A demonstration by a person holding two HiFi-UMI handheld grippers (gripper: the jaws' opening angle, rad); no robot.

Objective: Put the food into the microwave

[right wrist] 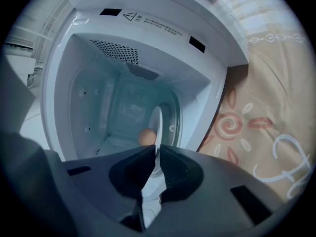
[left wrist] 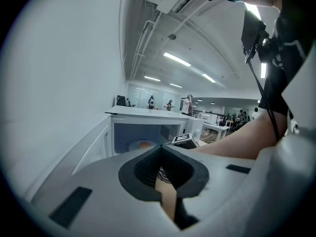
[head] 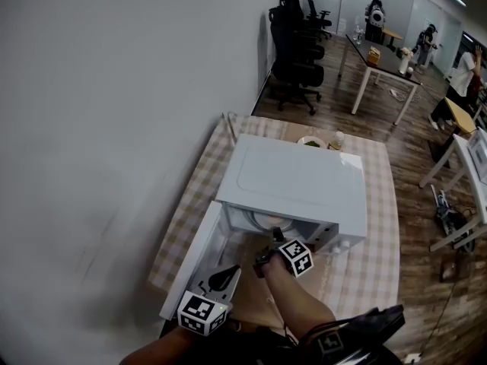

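The white microwave (head: pixel 297 181) stands on the table with its door (head: pixel 194 265) swung open to the left. Inside the cavity sits a white plate (right wrist: pixel 157 127) that carries a round orange-brown piece of food (right wrist: pixel 146 136). My right gripper (right wrist: pixel 154 149) reaches into the opening (head: pixel 266 258), shut on the plate's near rim. My left gripper (head: pixel 228 276) hovers beside the open door, jaws together and nothing between them (left wrist: pixel 161 149). From the left gripper view I see the plate and food (left wrist: pixel 140 144) through the opening, and the right gripper's marker cube (left wrist: pixel 183 141).
A checked tablecloth (head: pixel 377 226) covers the table. Behind the microwave stand a plate of greens (head: pixel 310 141) and a small bottle (head: pixel 338 138). A bare wall runs along the left. Office chairs (head: pixel 297 44), desks and people are far back.
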